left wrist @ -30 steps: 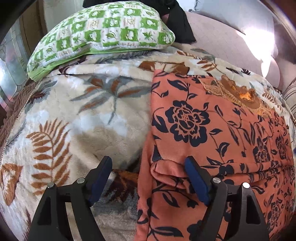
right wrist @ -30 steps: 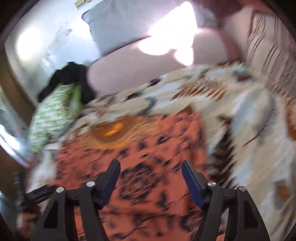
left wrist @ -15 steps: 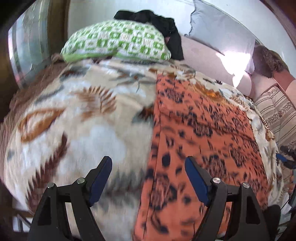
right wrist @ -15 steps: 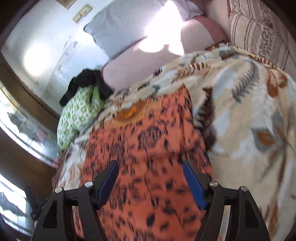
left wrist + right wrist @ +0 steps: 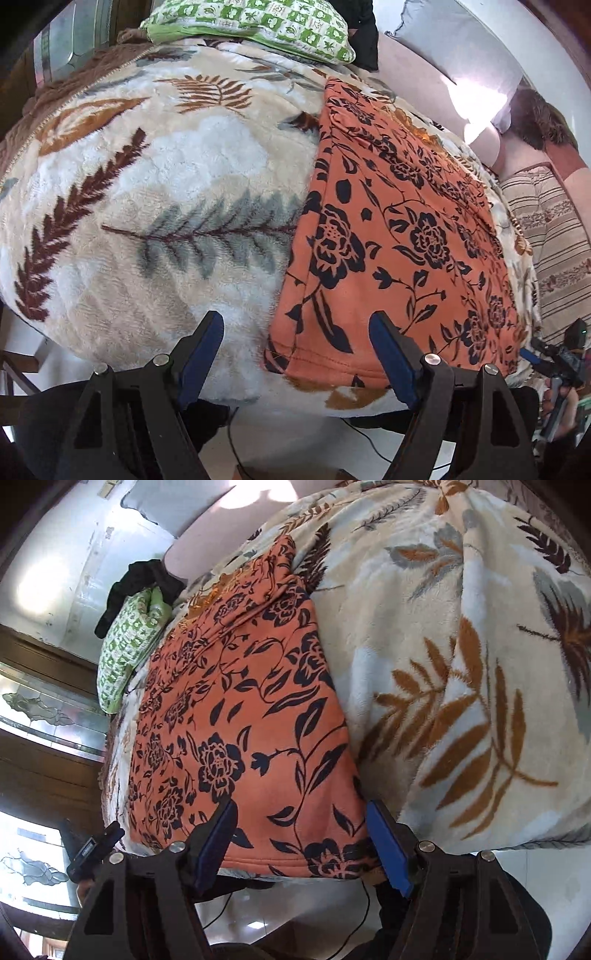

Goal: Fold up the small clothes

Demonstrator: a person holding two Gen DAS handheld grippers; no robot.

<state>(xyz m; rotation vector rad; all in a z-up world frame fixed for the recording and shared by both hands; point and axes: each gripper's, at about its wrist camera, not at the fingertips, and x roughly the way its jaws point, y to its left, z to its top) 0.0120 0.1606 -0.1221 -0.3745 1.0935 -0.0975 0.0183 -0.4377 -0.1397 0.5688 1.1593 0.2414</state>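
Note:
An orange garment with a dark floral print [image 5: 399, 236] lies flat on a leaf-patterned fleece blanket [image 5: 155, 192], folded into a long strip that runs from the bed's near edge to the far side. It also shows in the right wrist view [image 5: 243, 716]. My left gripper [image 5: 297, 354] is open and empty, just off the bed's near edge at the garment's near left corner. My right gripper [image 5: 301, 840] is open and empty, level with the garment's near hem at its right corner. Neither touches the cloth.
A green checked pillow [image 5: 255, 22] and a dark cloth [image 5: 144, 579] lie at the far end. A grey cushion [image 5: 458, 48] and a striped cushion [image 5: 554, 236] are at the right. White floor with a cable [image 5: 354, 915] lies below the bed edge.
Both grippers have pulled back from over the garment to the bed's near edge. The garment stays flat on the blanket. Both stayed open.

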